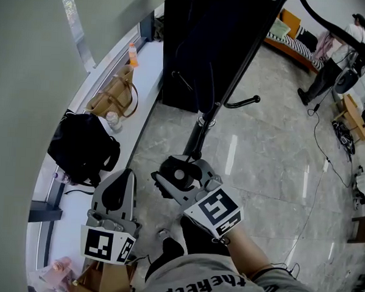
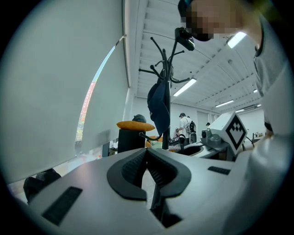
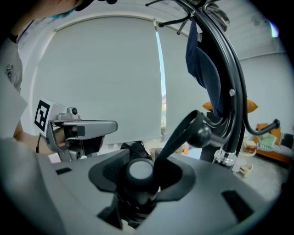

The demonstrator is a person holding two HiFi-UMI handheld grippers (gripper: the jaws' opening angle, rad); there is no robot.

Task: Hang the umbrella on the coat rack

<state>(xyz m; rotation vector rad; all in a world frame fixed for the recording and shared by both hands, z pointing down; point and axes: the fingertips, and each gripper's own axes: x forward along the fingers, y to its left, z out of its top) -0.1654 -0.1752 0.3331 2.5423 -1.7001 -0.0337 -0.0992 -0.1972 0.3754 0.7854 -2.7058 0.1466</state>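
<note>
Hanging step in hand. Grips the umbrella (image 3: 140,170) by its round-capped end in the right claw (image 1: 176,178), jaws closed tight on it, strap loop (image 3: 177,135) raised against a ball-tipped lower peg (image 3: 202,134) of the coat rack (image 3: 229,92). Holds the left claw (image 2: 147,153) closed on nothing, off beside it. Next, probably: slip the loop over the ball, then let go.

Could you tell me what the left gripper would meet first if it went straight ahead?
Probably the dark cloth hanging on the coat rack, dead ahead of the left gripper; depth is unclear.
</note>
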